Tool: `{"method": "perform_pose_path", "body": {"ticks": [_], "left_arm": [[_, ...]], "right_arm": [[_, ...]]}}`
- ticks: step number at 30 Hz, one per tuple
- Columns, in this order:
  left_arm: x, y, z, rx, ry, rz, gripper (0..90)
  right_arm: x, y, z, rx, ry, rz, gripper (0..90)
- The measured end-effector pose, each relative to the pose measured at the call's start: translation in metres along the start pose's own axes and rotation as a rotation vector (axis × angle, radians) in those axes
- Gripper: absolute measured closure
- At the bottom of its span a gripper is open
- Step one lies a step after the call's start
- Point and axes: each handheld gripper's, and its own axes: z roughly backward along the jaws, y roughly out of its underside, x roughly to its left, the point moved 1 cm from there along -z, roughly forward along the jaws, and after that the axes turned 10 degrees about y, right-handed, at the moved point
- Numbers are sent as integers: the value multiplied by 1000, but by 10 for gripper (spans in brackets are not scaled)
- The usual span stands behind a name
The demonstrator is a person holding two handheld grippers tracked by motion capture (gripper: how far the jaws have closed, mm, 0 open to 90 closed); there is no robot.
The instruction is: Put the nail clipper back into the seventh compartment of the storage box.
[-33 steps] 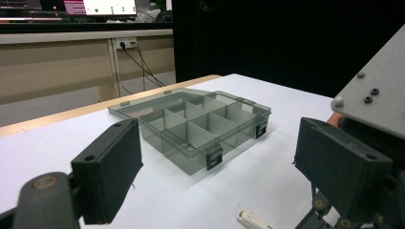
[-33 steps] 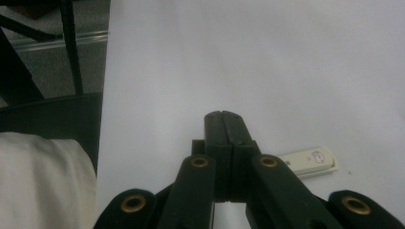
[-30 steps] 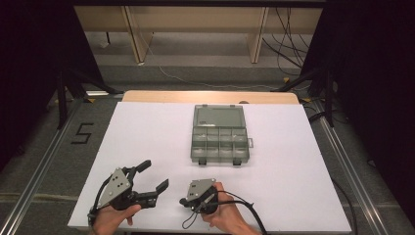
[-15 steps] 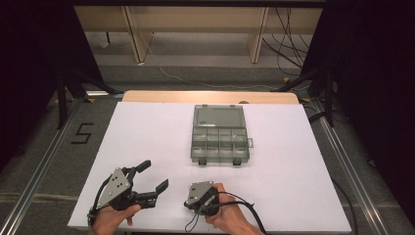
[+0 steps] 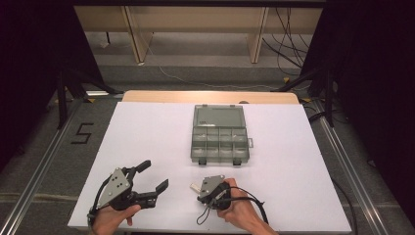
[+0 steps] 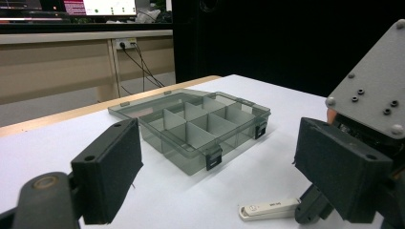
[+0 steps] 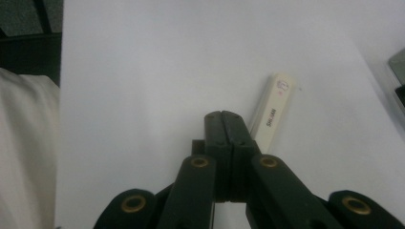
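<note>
Left tongs (image 5: 150,175) spread apart, nothing between. Right tongs (image 7: 229,125) pressed together beside white USB stick (image 7: 276,111), prob. touching it, on bench (image 5: 147,132) near compartment box (image 5: 219,134).

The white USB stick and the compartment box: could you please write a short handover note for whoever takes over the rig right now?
Left gripper: open, holding nothing, at the near left of the table.
Right gripper: jaws shut together, empty; the white USB stick lies flat on the table right beside its tips, not between them.
Compartment box: mid-table, lid open, visible compartments look empty.
Done: nothing placed yet.
Left: probably open the right gripper, grasp the stick, put it into a compartment.
</note>
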Motion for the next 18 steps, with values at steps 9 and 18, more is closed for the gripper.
{"method": "perform_pose_path", "body": {"ticks": [9,18], "left_arm": [[0,0,0,1,1,-4,157],[0,0,-1,-6,7,-5,157]], "right_arm": [[-7,3,-1,22,13,-6,900],[-12,2,7,14,-22,-38,837]]}}
